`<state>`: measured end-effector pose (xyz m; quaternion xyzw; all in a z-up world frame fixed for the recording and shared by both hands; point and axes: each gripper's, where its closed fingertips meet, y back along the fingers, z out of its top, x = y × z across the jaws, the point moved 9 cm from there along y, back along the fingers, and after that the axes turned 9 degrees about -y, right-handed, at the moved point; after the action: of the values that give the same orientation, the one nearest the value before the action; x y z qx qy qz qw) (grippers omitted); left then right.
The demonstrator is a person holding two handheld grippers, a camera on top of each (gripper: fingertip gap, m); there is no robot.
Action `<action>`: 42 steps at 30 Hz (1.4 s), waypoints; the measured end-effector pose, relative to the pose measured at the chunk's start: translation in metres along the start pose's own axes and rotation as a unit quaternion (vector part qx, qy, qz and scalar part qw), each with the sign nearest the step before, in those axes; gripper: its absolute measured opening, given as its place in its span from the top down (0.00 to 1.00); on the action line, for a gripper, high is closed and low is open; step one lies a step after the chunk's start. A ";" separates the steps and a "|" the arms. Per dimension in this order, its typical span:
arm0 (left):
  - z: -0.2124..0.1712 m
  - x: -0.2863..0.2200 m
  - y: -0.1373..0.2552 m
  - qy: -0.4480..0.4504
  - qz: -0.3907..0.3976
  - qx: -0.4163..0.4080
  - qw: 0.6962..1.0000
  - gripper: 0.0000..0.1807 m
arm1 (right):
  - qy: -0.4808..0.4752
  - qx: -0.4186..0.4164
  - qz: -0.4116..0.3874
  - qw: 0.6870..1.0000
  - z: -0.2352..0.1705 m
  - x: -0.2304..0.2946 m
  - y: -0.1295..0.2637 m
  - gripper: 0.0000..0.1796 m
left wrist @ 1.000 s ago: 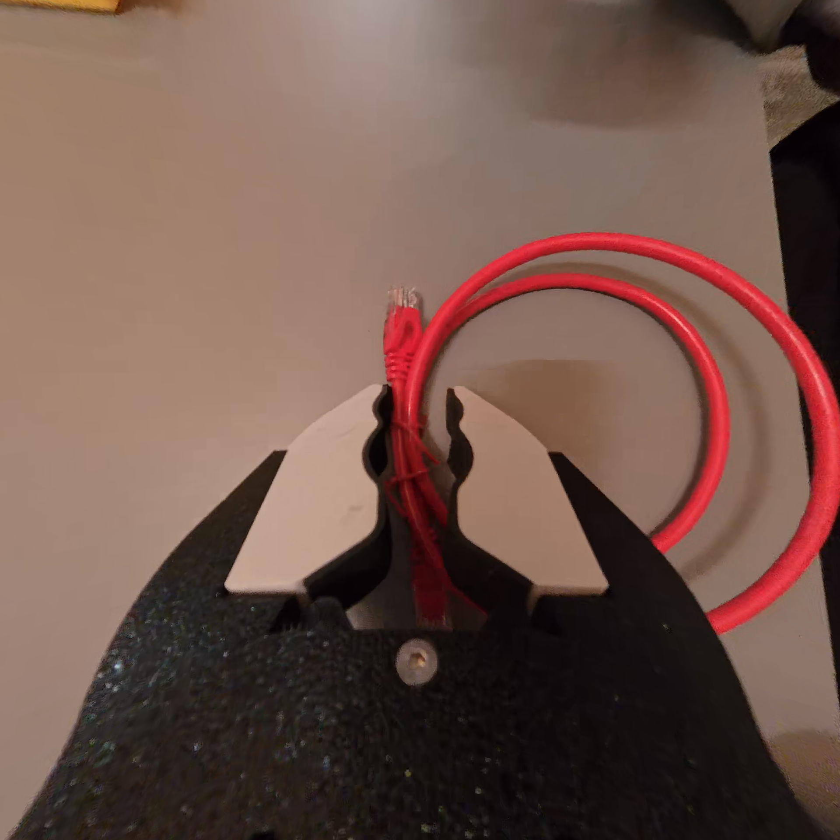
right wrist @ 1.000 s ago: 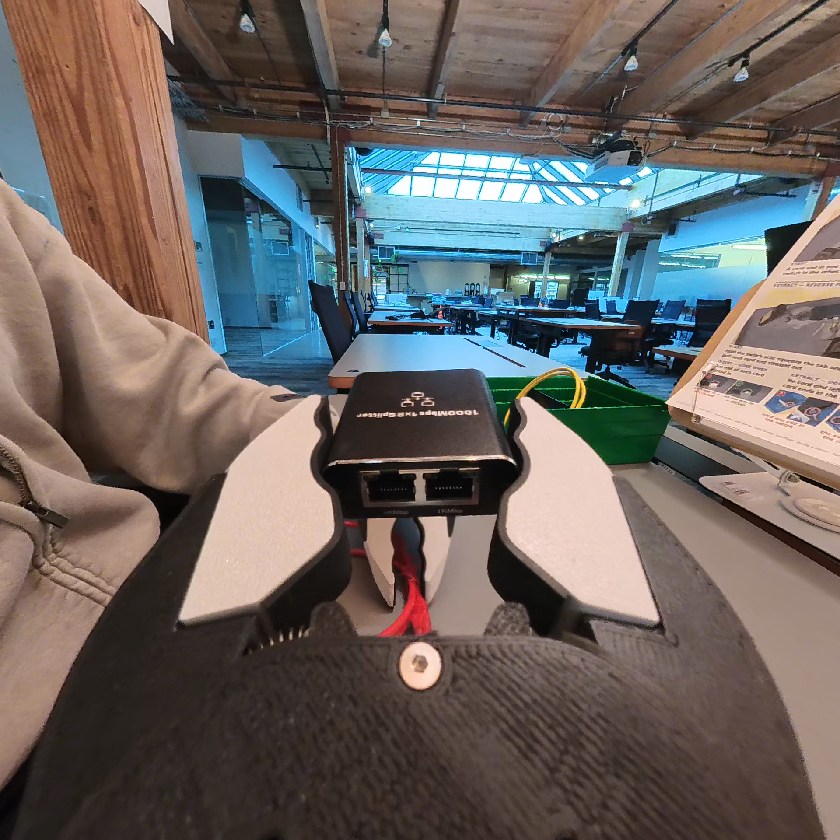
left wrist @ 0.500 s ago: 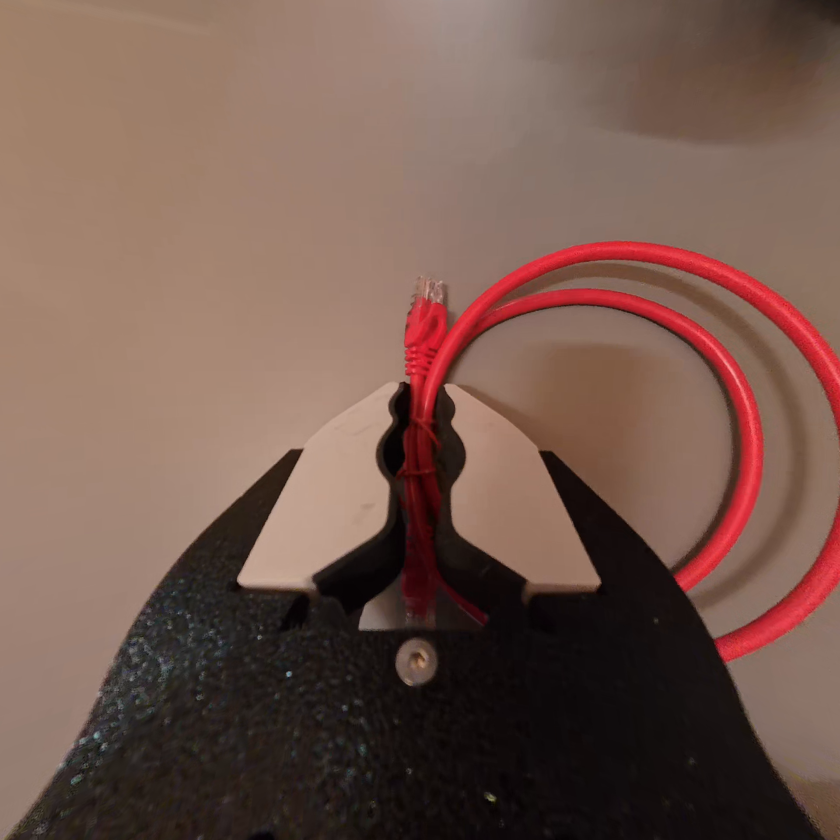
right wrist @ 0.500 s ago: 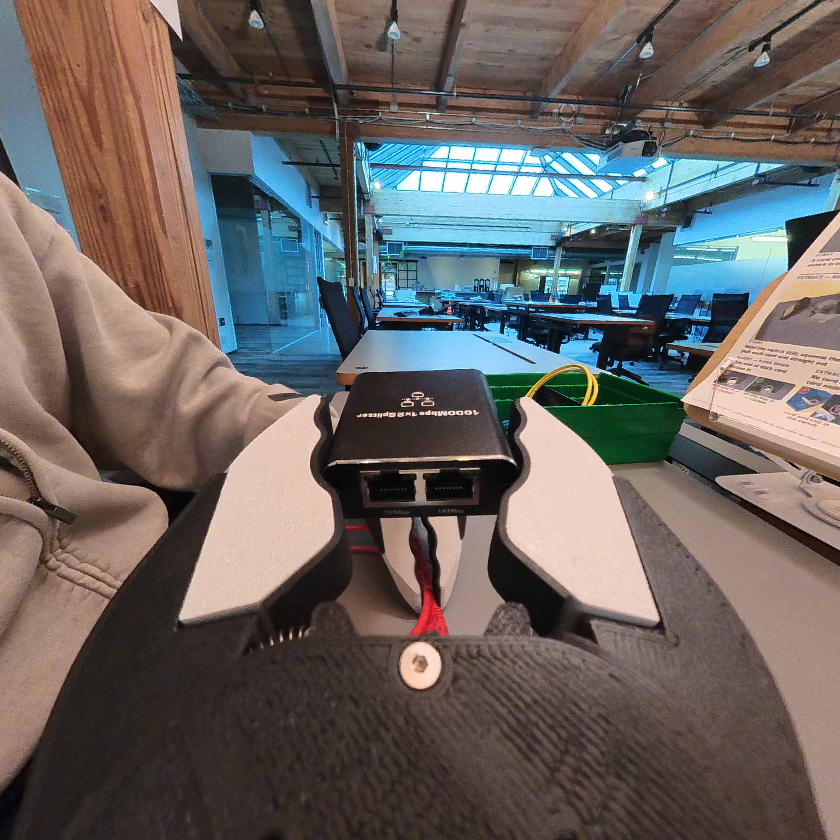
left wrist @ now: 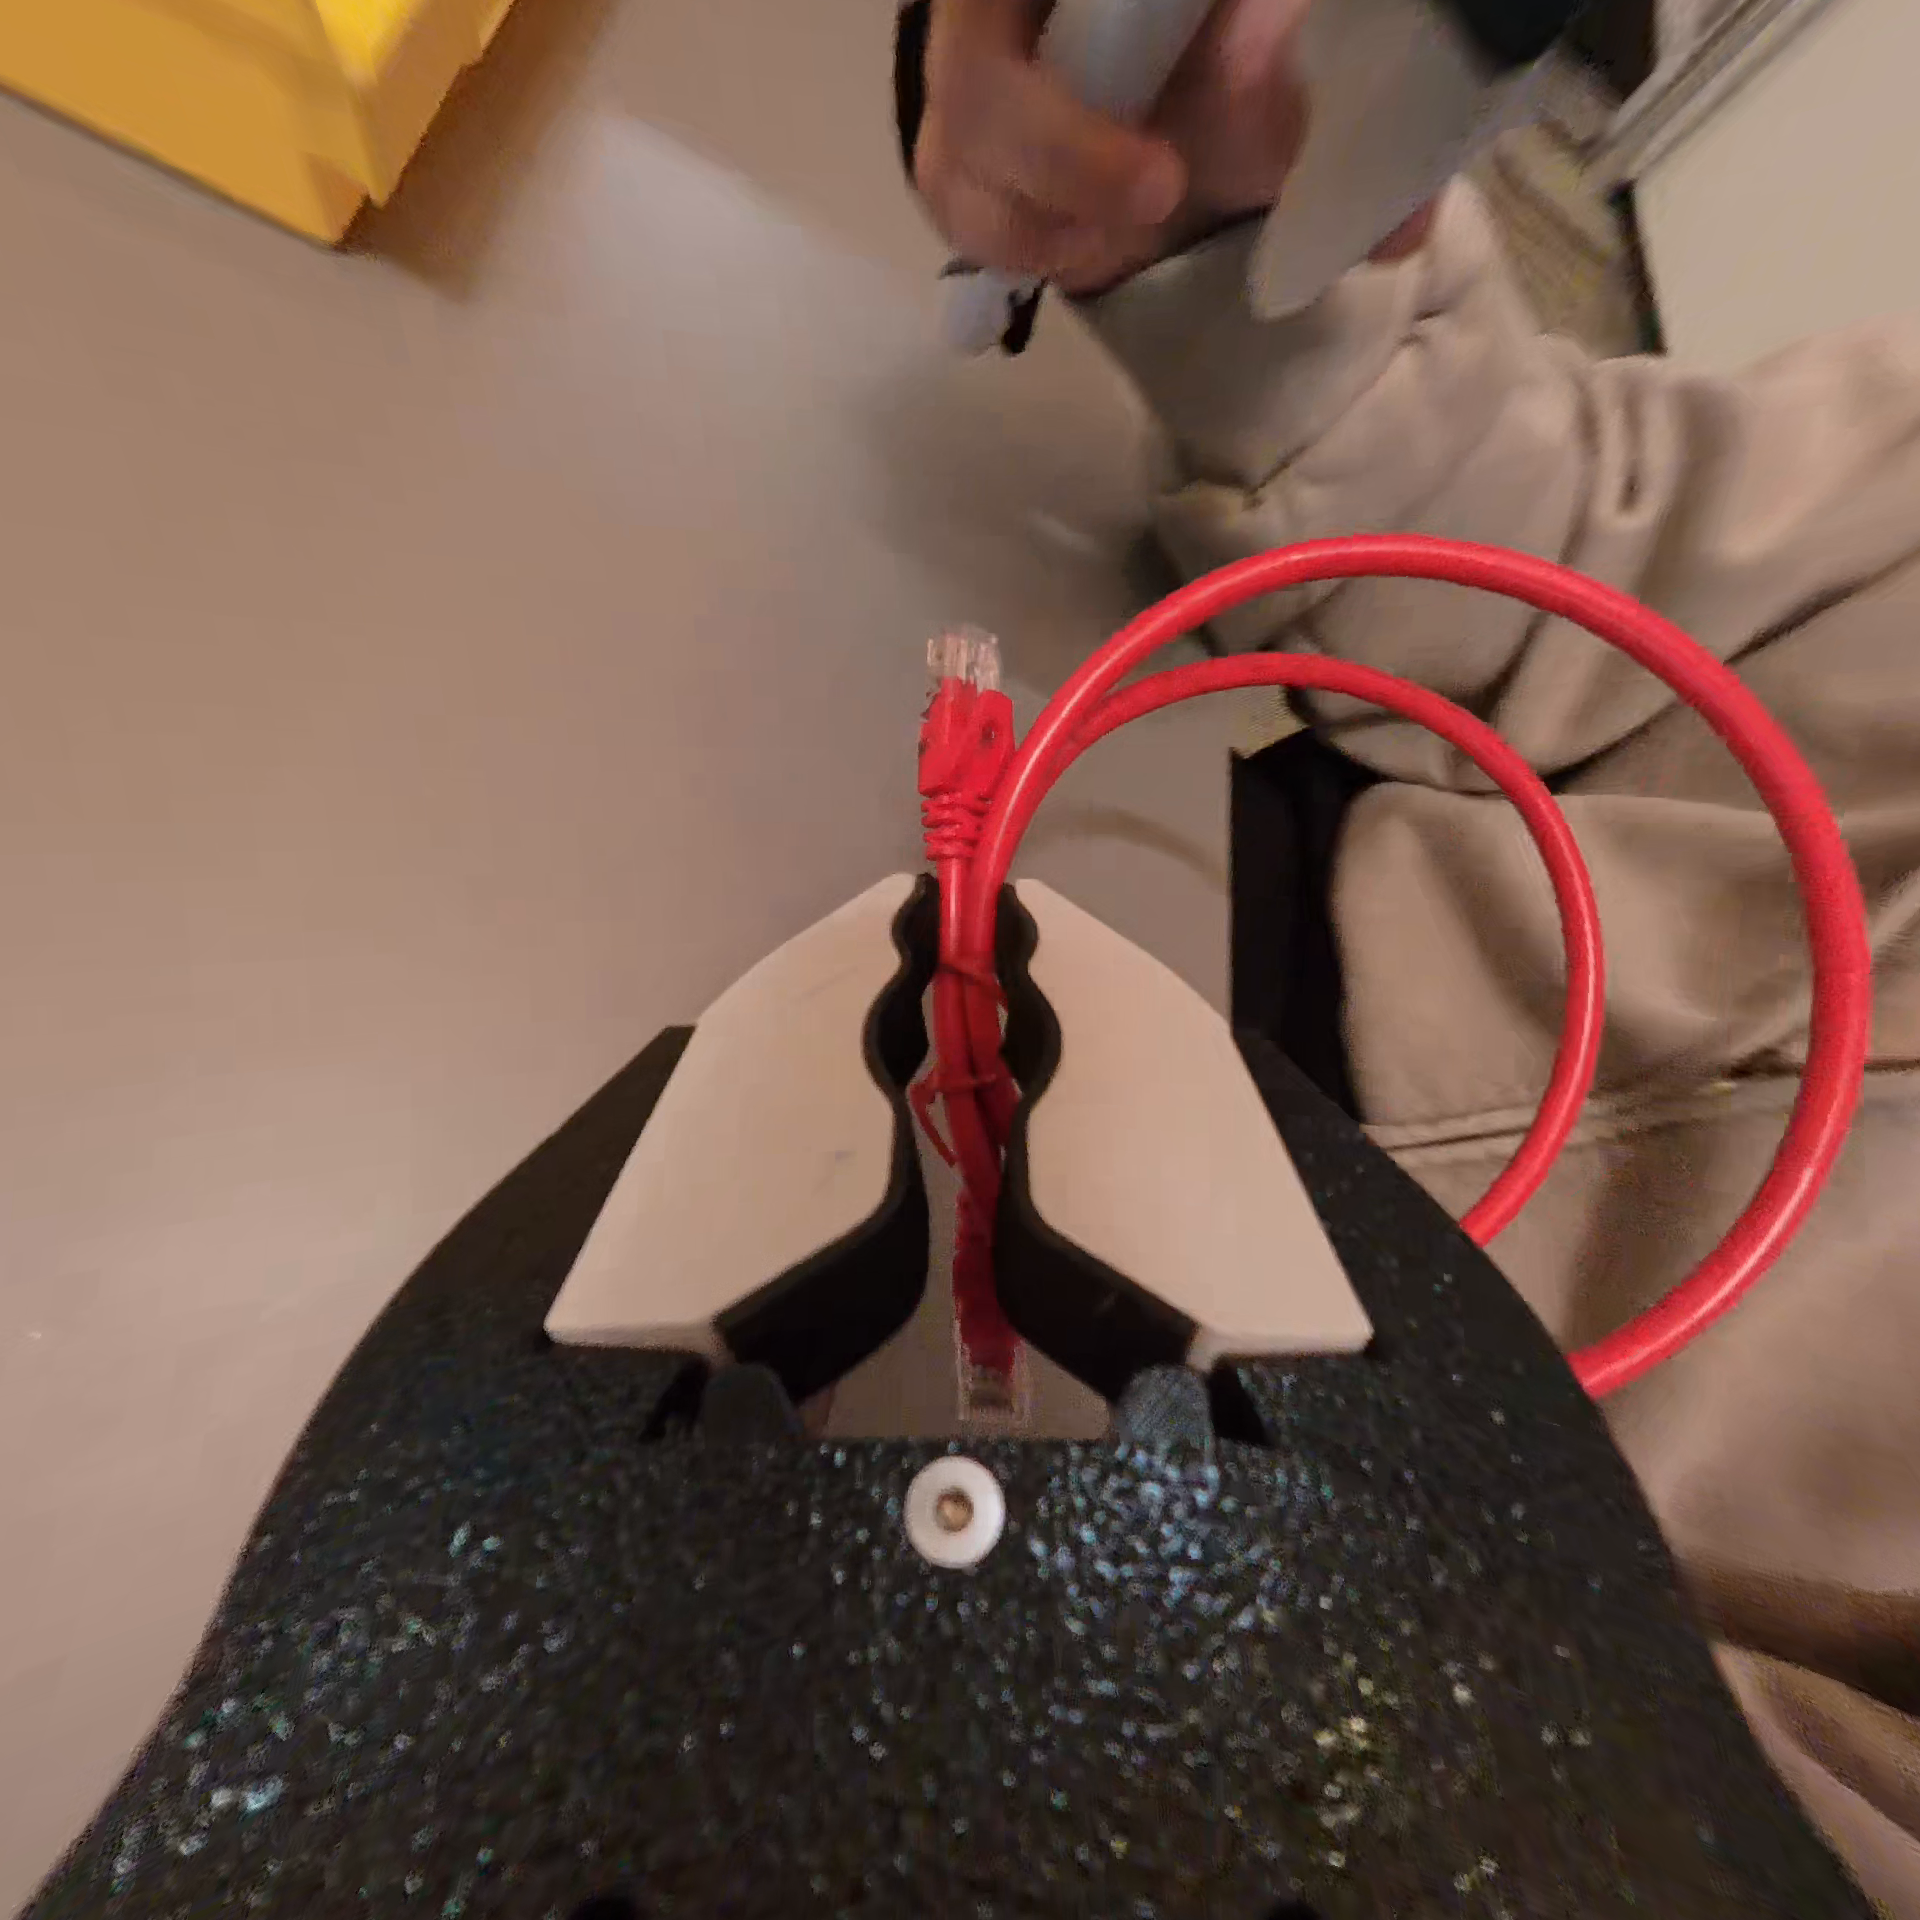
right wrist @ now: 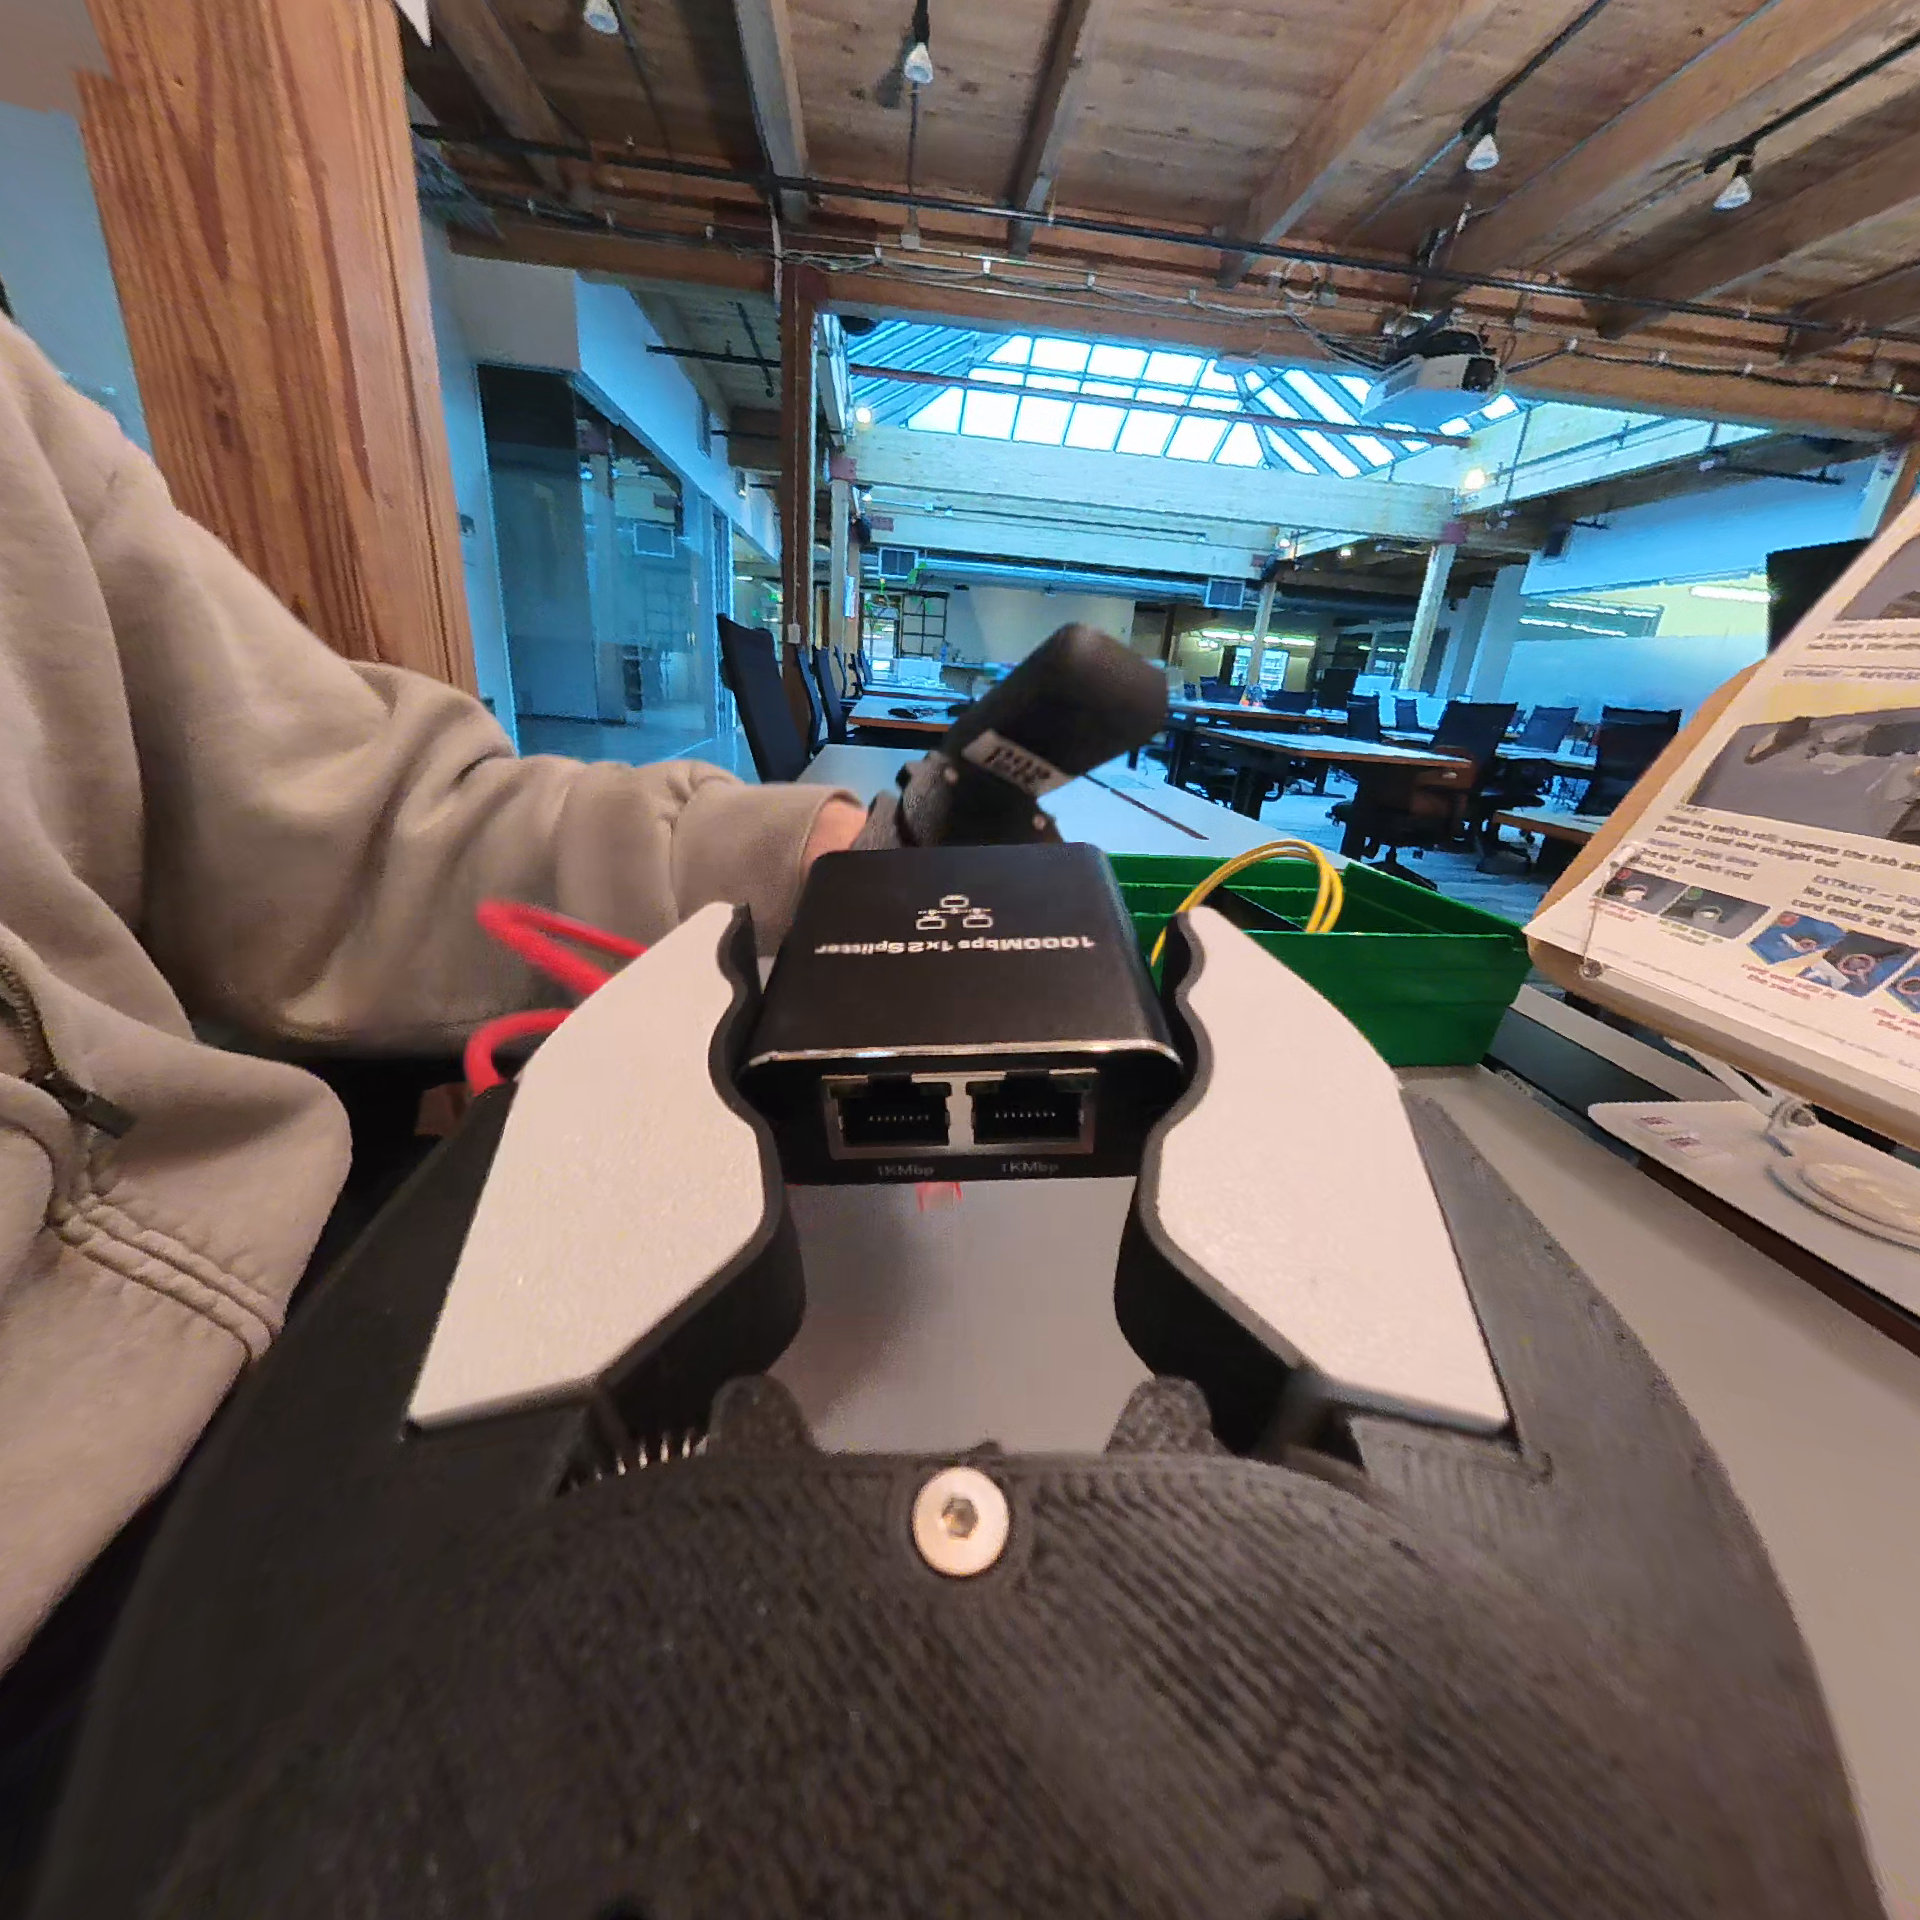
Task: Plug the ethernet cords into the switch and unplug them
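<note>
My left gripper is shut on a coiled red ethernet cord. One clear-tipped plug sticks out past the fingertips; the other plug lies between the fingers near the gripper body. The coil hangs off to the right, lifted above the grey table. My right gripper is shut on a black switch, held level, its two empty ports facing the camera. Part of the red cord shows left of the right gripper's finger.
A person's beige sleeve and jacket lie close. A hand holds a black handle behind the switch. A green bin with a yellow cord, an instruction sheet and a yellow box stand around. Some 12 cm of space lies between my two pairs of fingers.
My left gripper stayed shut on the red cord and lifted and swung it up off the table toward the person. The cord left its spot under the switch; a hand and black handle appeared behind it.
</note>
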<state>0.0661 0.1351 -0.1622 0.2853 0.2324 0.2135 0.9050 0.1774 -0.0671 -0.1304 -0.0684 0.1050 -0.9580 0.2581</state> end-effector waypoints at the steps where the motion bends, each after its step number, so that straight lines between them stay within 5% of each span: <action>1: 0.005 -0.004 0.006 0.001 -0.014 -0.004 1.000 0.94 | 0.007 0.004 0.002 1.000 0.000 0.001 -0.001 0.58; 13: 0.063 -0.032 0.043 -0.011 -0.060 0.017 0.998 0.95 | 0.033 0.042 0.049 0.997 -0.005 0.014 -0.019 0.58; 25: 0.070 -0.038 0.035 -0.009 -0.060 0.058 0.996 0.95 | 0.035 0.091 0.049 0.994 -0.010 0.016 -0.028 0.58; 34: 0.068 -0.038 0.037 -0.047 -0.016 0.108 0.993 0.95 | 0.005 0.116 0.036 0.993 -0.019 0.013 -0.039 0.58; 42: 0.077 -0.052 0.045 -0.200 0.113 -0.007 0.973 0.92 | -0.027 0.057 0.015 0.998 -0.013 0.004 -0.032 0.58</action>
<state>0.0551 0.1096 -0.0632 0.3404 0.0111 0.2550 0.9050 0.1555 -0.0397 -0.1355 -0.0775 0.0442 -0.9562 0.2788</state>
